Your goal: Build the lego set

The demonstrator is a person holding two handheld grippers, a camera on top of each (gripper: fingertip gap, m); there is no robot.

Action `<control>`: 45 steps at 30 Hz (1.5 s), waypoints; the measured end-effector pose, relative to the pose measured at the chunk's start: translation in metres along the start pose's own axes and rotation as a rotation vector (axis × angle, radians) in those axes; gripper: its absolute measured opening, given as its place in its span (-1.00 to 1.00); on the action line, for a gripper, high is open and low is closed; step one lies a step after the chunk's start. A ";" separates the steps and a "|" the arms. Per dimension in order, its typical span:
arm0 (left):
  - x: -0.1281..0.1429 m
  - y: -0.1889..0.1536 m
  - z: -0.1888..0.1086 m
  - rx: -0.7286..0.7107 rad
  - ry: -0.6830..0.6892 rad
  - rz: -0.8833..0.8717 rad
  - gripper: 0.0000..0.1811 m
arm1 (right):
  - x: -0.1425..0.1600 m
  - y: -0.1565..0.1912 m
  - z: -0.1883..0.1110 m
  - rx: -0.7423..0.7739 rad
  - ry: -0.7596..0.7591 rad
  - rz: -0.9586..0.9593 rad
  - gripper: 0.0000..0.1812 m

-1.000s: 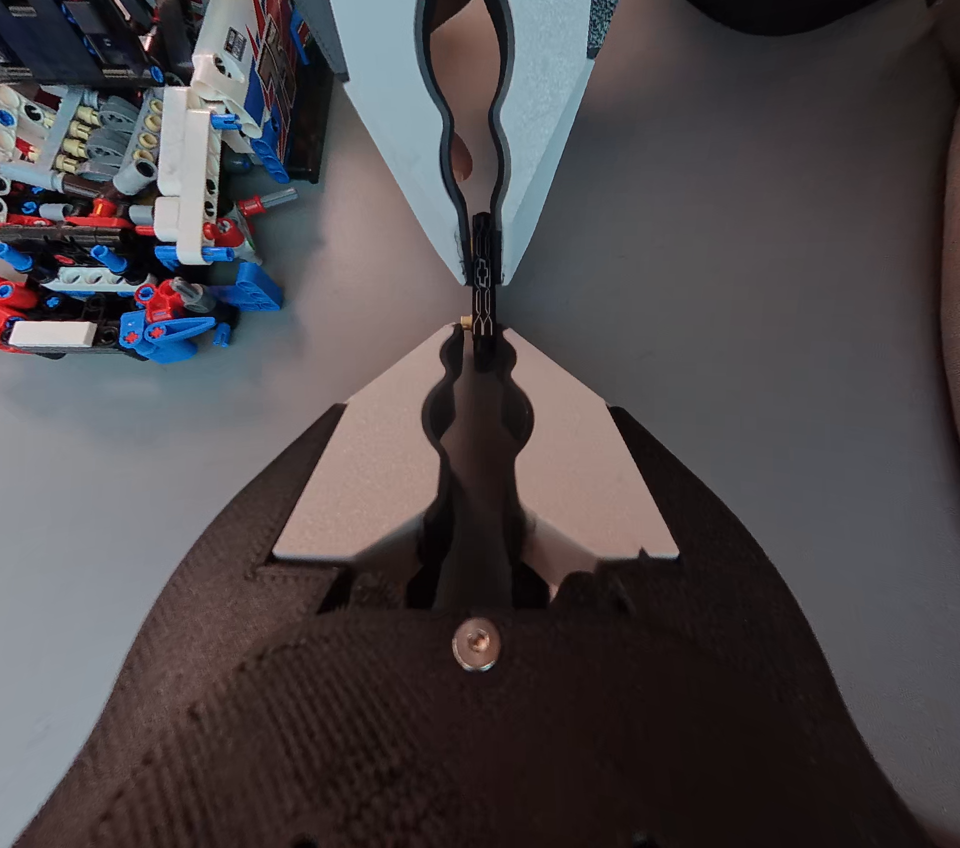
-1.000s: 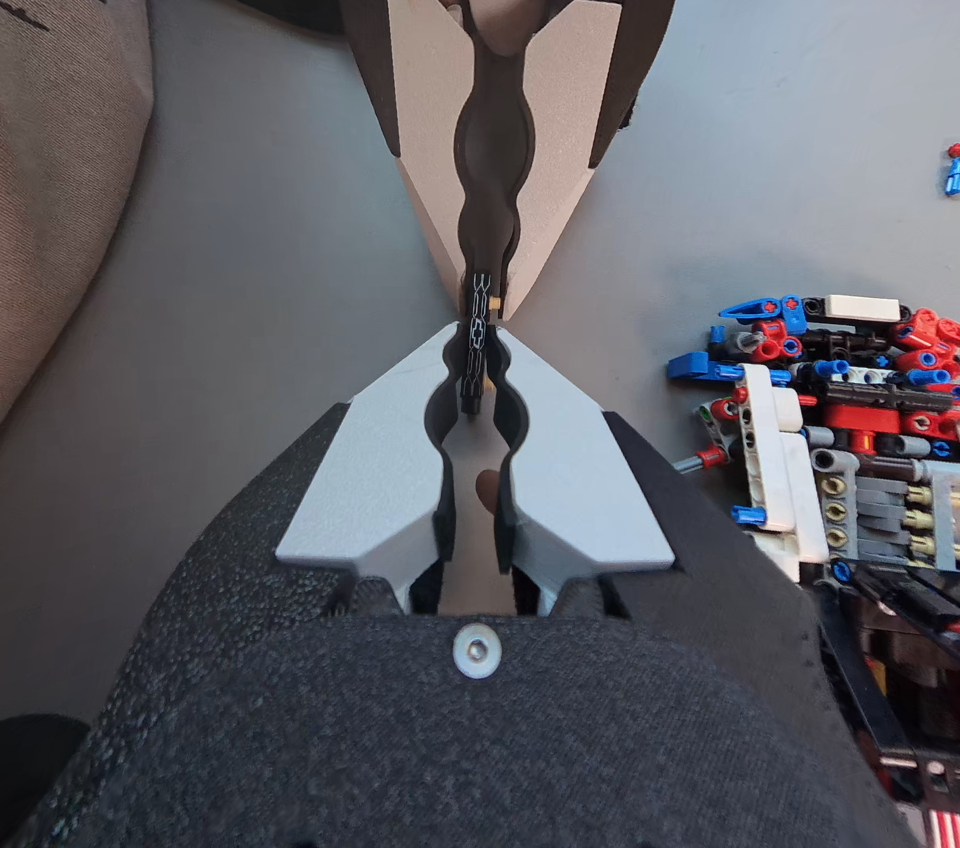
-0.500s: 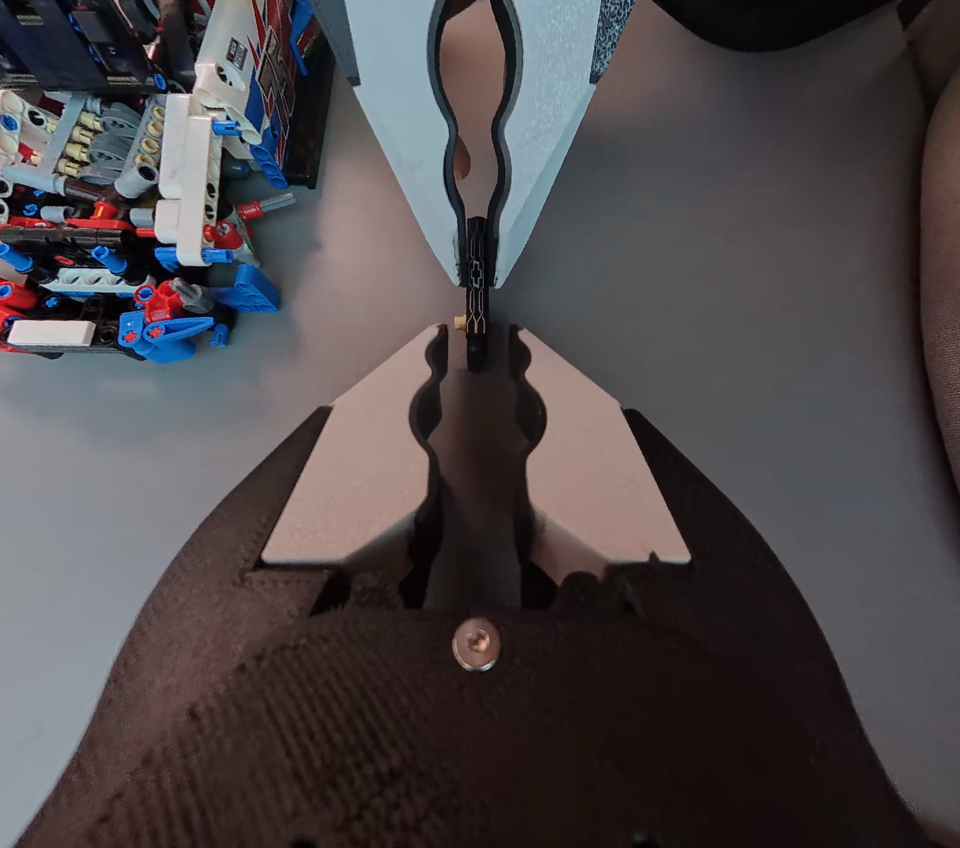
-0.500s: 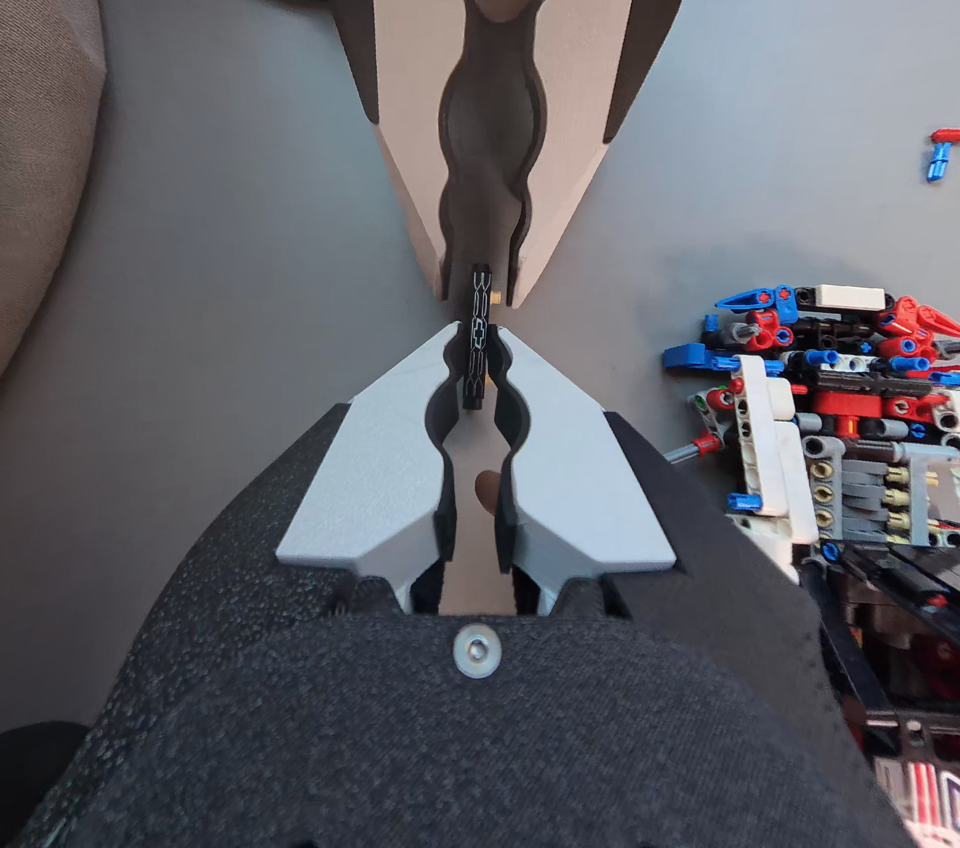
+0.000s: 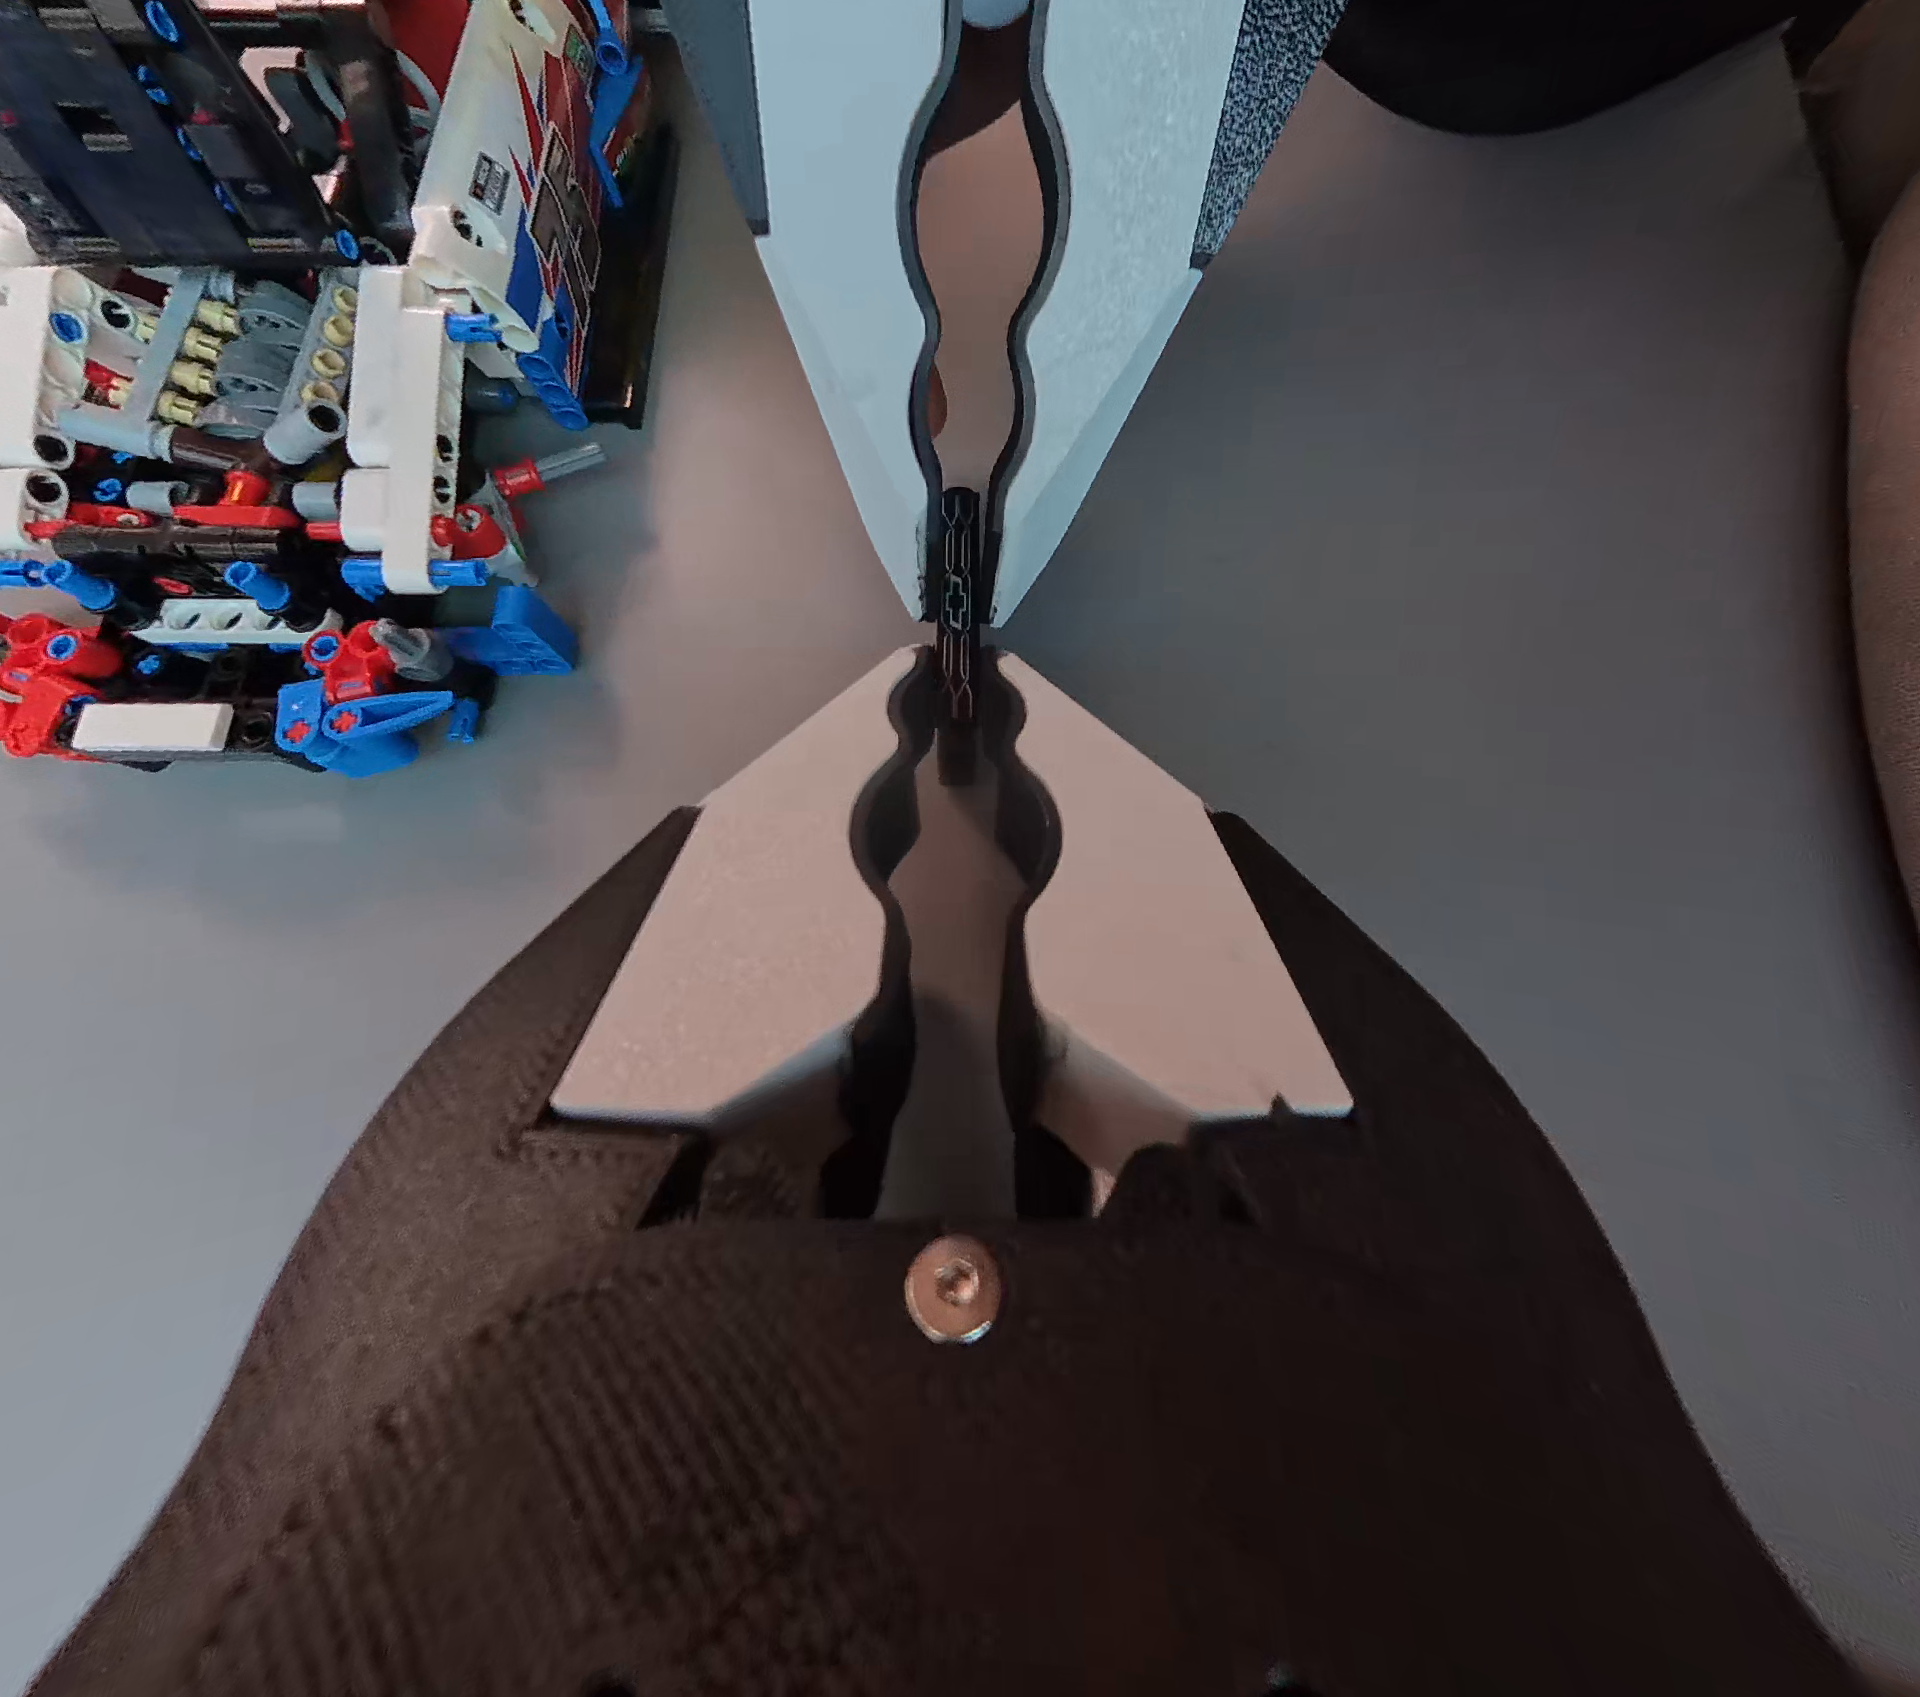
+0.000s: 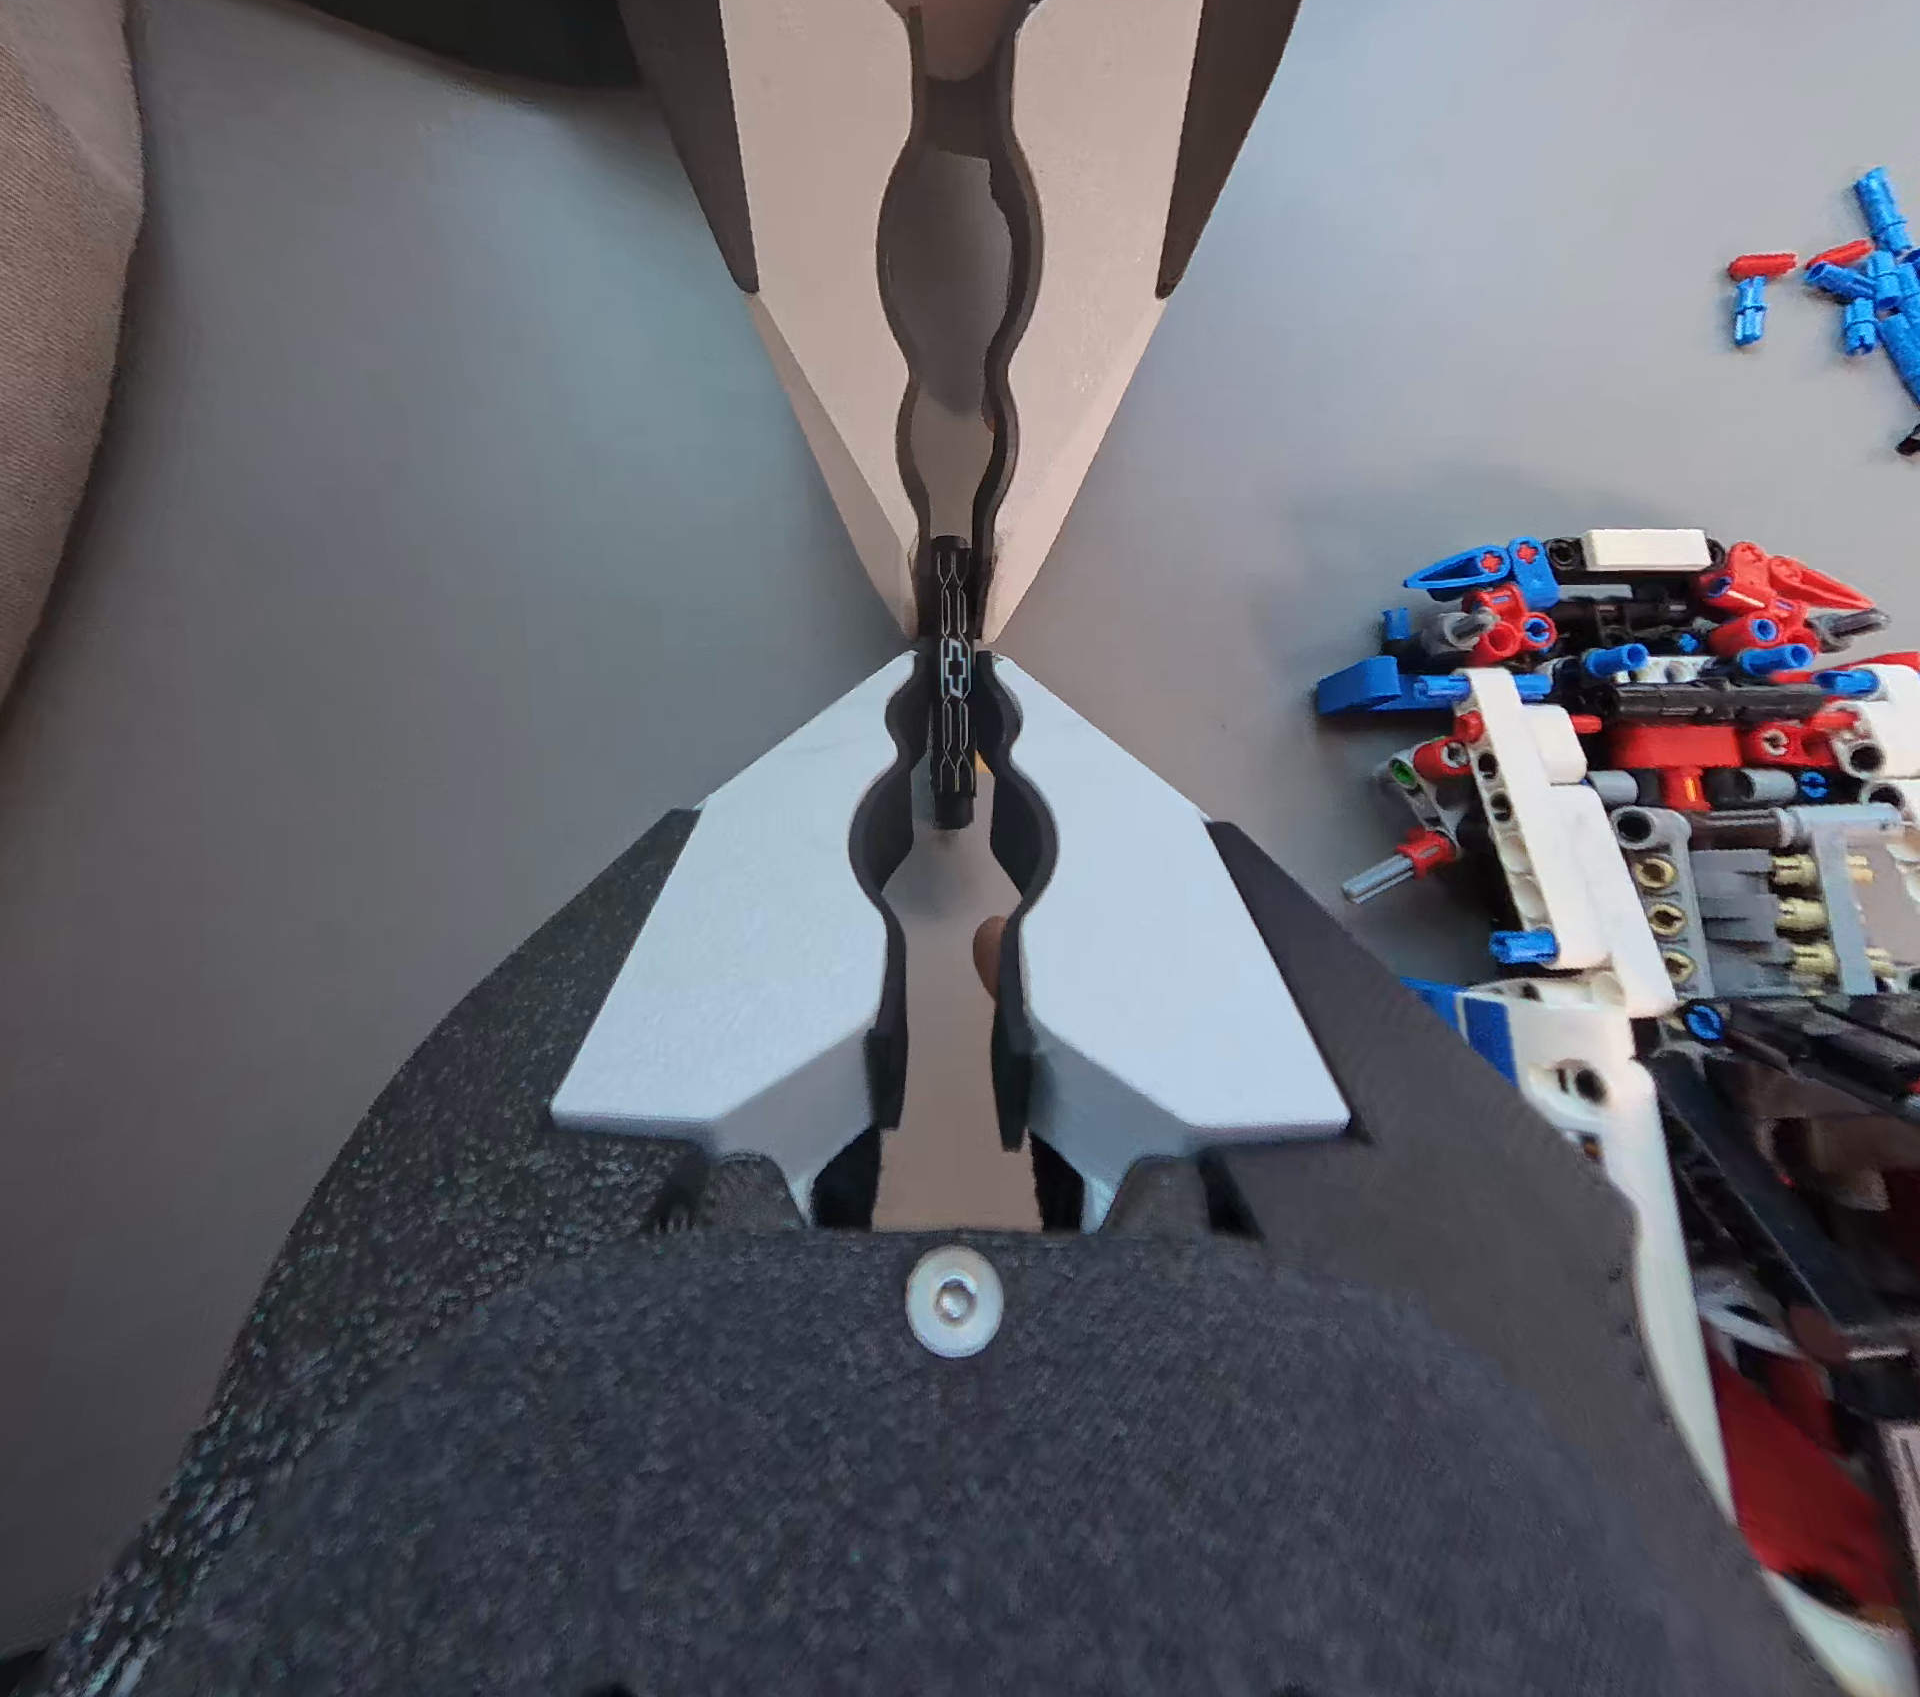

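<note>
A thin black lego piece (image 5: 958, 608) (image 6: 954, 681) at frame centre bears a pale cross-shaped emblem between lattice lines, with no letters. Stickers on the white panel (image 5: 520, 193) of the lego model (image 5: 260, 297), upper left of the left wrist view, carry print too small to read.

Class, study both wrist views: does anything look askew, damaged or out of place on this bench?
Nothing looks damaged or spilled. The black patterned piece spans between the right gripper and left gripper. Loose blue and red pins lie apart from the car model.
</note>
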State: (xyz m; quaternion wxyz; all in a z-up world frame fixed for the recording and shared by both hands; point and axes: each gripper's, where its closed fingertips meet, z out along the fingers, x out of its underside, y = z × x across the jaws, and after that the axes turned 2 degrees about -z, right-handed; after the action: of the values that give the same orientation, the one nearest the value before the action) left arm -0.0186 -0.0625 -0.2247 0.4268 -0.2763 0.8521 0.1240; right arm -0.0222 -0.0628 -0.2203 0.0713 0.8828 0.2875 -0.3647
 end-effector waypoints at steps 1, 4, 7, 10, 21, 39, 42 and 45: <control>0.000 0.000 0.000 0.002 0.006 0.002 -0.93 | 0.000 0.001 -0.002 -0.008 -0.014 0.023 -0.90; 0.000 0.000 0.000 0.004 0.014 0.004 -0.93 | 0.002 -0.001 -0.010 0.006 -0.016 0.028 -0.87; 0.000 0.000 0.000 0.004 0.020 0.007 -0.93 | 0.008 0.001 -0.008 0.017 0.022 0.015 -0.95; 0.000 -0.001 0.001 0.006 0.020 0.004 -0.93 | 0.009 0.002 -0.008 0.009 0.045 0.011 -0.95; 0.000 0.001 0.000 0.040 0.013 -0.089 -0.94 | 0.007 0.001 -0.007 0.137 0.080 -0.142 -0.78; -0.038 -0.014 -0.026 0.491 -0.248 -0.622 -0.82 | -0.015 0.008 -0.013 0.323 0.010 -0.292 -0.69; -0.046 -0.018 -0.038 0.351 -0.293 -0.375 -0.62 | -0.020 0.009 -0.025 0.285 -0.060 -0.179 -0.69; -0.050 -0.020 -0.035 0.225 -0.273 -0.264 -0.73 | -0.022 0.011 -0.029 0.289 -0.063 -0.169 -0.70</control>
State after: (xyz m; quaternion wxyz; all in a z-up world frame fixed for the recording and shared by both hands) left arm -0.0061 -0.0757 -0.1635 0.5790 -0.3168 0.7512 0.0075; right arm -0.0111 -0.0716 -0.1851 -0.0785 0.8446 0.3029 -0.4344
